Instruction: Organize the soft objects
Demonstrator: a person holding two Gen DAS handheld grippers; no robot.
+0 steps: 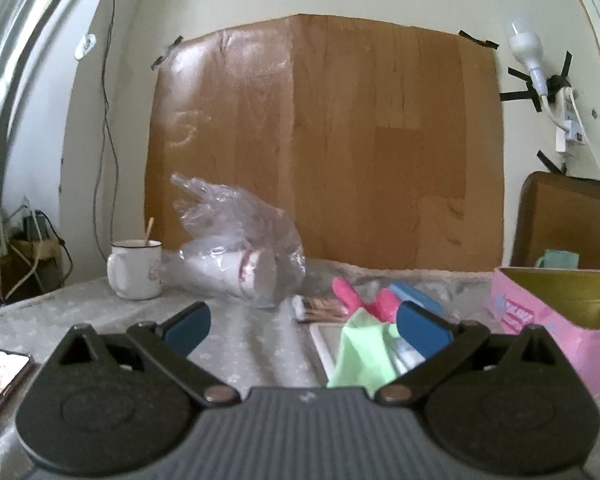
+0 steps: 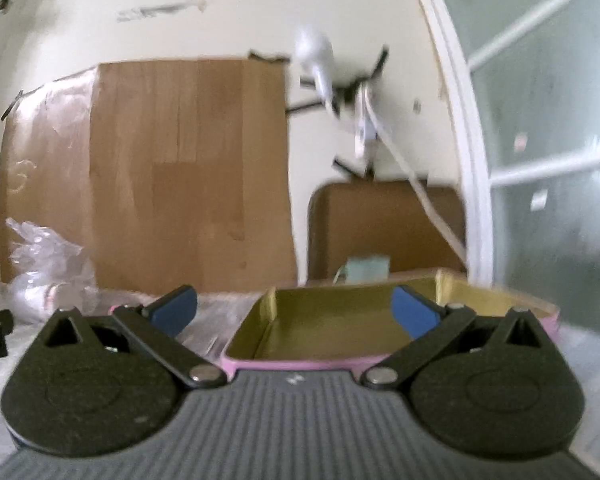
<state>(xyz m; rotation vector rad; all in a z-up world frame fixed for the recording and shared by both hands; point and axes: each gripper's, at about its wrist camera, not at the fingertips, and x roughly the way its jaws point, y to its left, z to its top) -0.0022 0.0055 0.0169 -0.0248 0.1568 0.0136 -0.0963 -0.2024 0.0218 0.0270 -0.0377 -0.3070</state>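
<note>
We judge the task barely begun. Our left hand-held gripper [image 1: 302, 326] hangs spread and empty above the surface [image 1: 236, 344], where the green cloth [image 1: 362, 354] lies beside pink items [image 1: 364, 298] and a blue one [image 1: 416, 298]. Our right hand-held gripper [image 2: 294, 308] hangs spread and empty over the pink box [image 2: 300, 362], whose gold interior looks empty; everything soft remains outside it.

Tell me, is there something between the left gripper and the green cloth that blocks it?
Nothing visible blocks it. The left gripper is open, and the green cloth lies just ahead, toward its right finger. The pink items lie beyond the cloth, not before it.
</note>
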